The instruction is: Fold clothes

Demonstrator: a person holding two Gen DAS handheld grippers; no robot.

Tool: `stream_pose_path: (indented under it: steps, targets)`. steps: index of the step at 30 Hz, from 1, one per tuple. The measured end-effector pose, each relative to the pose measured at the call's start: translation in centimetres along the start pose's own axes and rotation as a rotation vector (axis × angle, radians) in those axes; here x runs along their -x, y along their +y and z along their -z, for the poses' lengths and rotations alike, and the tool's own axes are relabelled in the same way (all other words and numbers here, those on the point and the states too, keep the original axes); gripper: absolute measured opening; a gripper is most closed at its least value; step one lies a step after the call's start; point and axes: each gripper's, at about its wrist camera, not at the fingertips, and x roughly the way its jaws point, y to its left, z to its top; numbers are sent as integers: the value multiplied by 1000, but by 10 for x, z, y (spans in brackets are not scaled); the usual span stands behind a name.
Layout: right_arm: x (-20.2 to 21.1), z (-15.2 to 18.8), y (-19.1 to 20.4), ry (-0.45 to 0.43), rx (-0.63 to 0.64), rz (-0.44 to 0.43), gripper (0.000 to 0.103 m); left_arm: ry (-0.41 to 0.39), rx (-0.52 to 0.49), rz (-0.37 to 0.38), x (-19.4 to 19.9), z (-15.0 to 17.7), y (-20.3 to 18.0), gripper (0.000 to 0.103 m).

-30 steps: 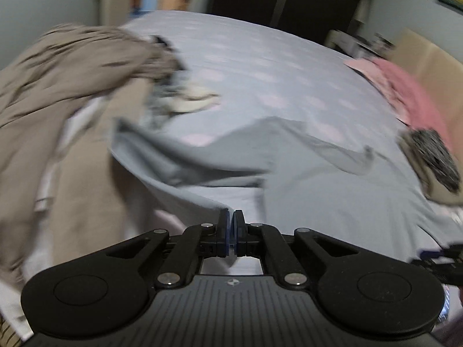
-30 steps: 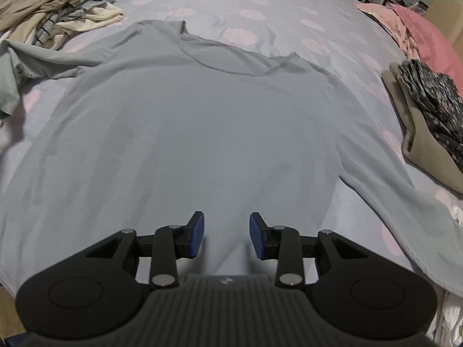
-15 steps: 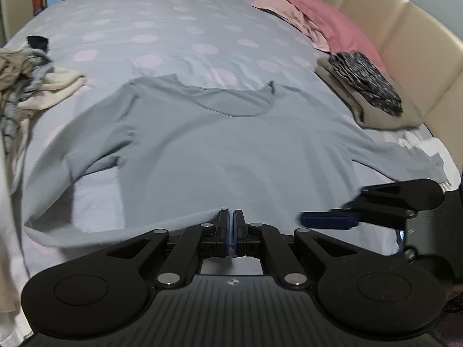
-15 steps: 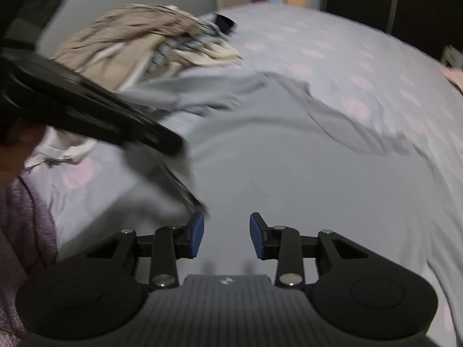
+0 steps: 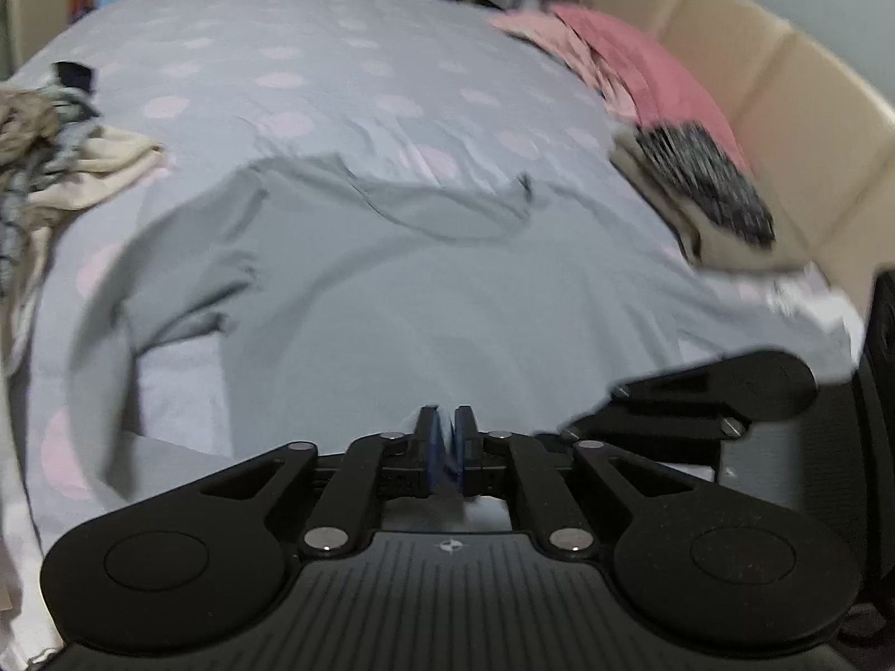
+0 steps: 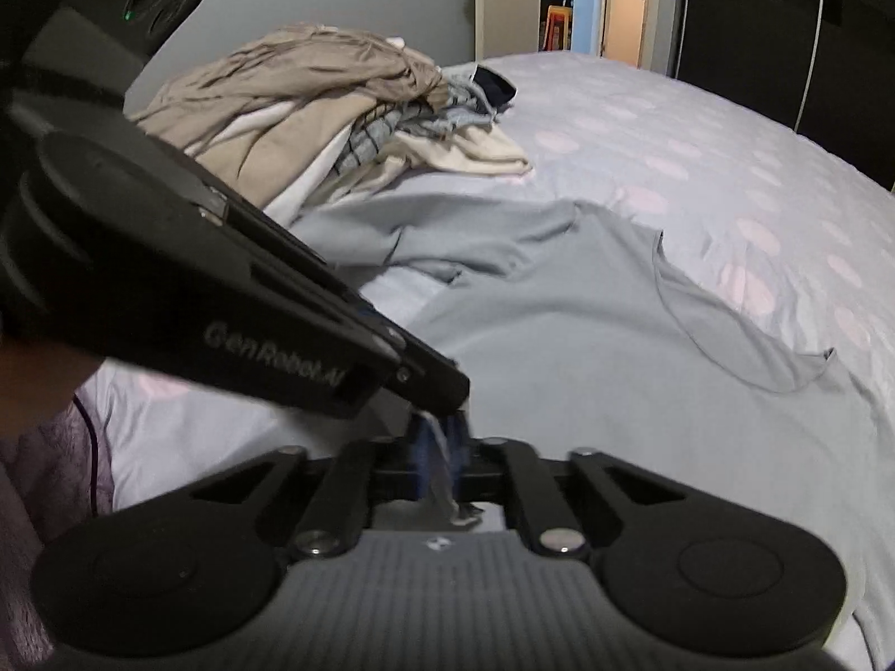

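Note:
A grey long-sleeved shirt [image 5: 419,291] lies spread front-up on the bed, its neckline at the far end and its near hem at both grippers. My left gripper [image 5: 446,436] has that hem between its blue pads; its jaws are opening and a narrow gap shows. In the right wrist view the shirt [image 6: 615,346] runs off to the right. There my right gripper [image 6: 439,458] is shut on a bunched bit of hem. The left gripper [image 6: 442,391] reaches in from the upper left, its tip just above my right pads. The right gripper [image 5: 565,430] shows beside the left one.
A pile of unfolded beige, white and checked clothes [image 6: 313,112] sits at the bed's left side. A folded stack topped by a black patterned piece [image 5: 710,195] lies by the beige headboard [image 5: 783,84], next to a pink pillow [image 5: 643,72]. The dotted sheet [image 5: 335,56] stretches beyond the shirt.
The right gripper swung left to the left gripper and shut on the shirt's hem. The left view turned from the clothes pile to the shirt, and its pads have parted a little.

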Motion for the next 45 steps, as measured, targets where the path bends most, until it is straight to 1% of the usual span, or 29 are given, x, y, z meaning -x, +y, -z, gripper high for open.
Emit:
stream_pose_path:
  steps: [3,6,9,11,13,16,19,22,24,26,27,28,30,32,34,35,36,40,41,42,43,44,45]
  targets:
    - [8,-11,-7,-53,-33,12,3,-86,75,-10,17,-9,21,15]
    - [19,-25,-29,-109,-134,18,3,-150,168,-49,31,-17,46,15]
    - [32,-36,-55,-163,-230,47,3,-172,240,-112,35,-21,67,15]
    - [42,-41,-74,-196,-291,80,3,-167,264,-150,35,-21,77,15]
    - [53,-42,-95,-225,-365,107,3,-155,267,-188,33,-20,83,16]
    - [72,-36,-123,-263,-462,159,3,-129,244,-243,25,-18,86,16]
    - [85,-28,-149,-266,-537,246,3,-87,215,-282,12,-16,88,16]
    - [85,-15,-174,-213,-630,330,3,-29,168,-313,-4,-13,89,16]
    - [83,-7,-190,-184,-682,379,3,34,107,-330,-19,-16,89,16]
    - [84,2,-206,-166,-738,411,3,75,38,-347,-31,-19,85,16]
    - [84,6,-214,-153,-767,441,3,88,-1,-353,-35,-19,83,16]
    - [85,11,-222,-140,-795,471,3,94,-34,-353,-40,-19,81,16]
    - [84,22,-237,-102,-843,522,3,86,-81,-335,-51,-22,79,19]
    - [82,34,-251,-61,-882,558,3,83,-100,-330,-62,-23,80,20]
    - [79,48,-260,-29,-903,539,3,96,-90,-348,-72,-23,83,20]
    - [74,51,-263,-14,-901,516,4,101,-89,-355,-76,-24,84,20]
    - [70,53,-264,-1,-892,497,7,104,-89,-360,-79,-25,85,20]
    - [47,56,-262,54,-836,452,10,94,-75,-373,-88,-30,84,20]
    - [42,56,-262,61,-836,433,12,92,-64,-373,-89,-31,85,20]
    - [37,57,-264,65,-849,415,17,89,-53,-374,-90,-33,86,20]
    - [32,57,-265,67,-865,397,25,87,-43,-375,-91,-35,86,20]
    - [28,57,-267,67,-886,378,27,87,-36,-377,-91,-36,87,20]
    - [23,57,-267,69,-902,366,28,88,-31,-379,-92,-37,87,20]
